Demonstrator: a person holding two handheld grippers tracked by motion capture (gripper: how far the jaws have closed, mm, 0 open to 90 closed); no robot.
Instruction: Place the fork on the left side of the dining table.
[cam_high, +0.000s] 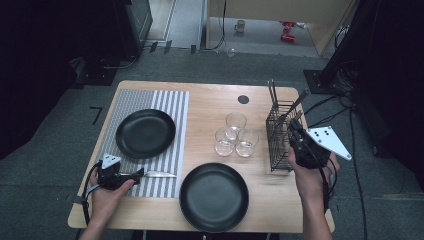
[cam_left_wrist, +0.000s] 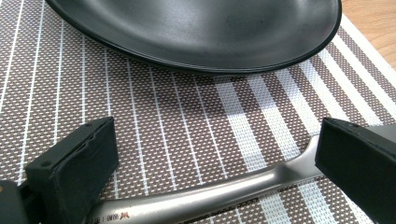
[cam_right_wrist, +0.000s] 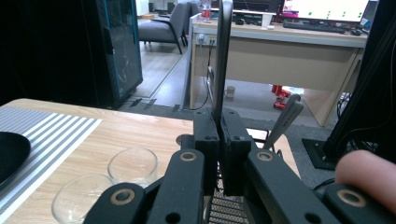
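Clenched on a thin utensil handle (cam_right_wrist: 221, 60) above the wire rack (cam_high: 278, 137), the right claw (cam_right_wrist: 219, 135) grips it, while the left claw (cam_left_wrist: 215, 158) stands released around a knife (cam_left_wrist: 210, 196).

Overhead forward-down, two close jaw-cams (sharing table (cam_high: 210, 100))

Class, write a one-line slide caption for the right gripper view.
Right gripper shut on an upright utensil handle above the wire caddy.

Two black plates (cam_high: 145, 133) (cam_high: 214, 196), three glasses (cam_high: 235, 121), and a striped placemat (cam_high: 172, 105) sit on the wooden counter (cam_high: 210, 102).
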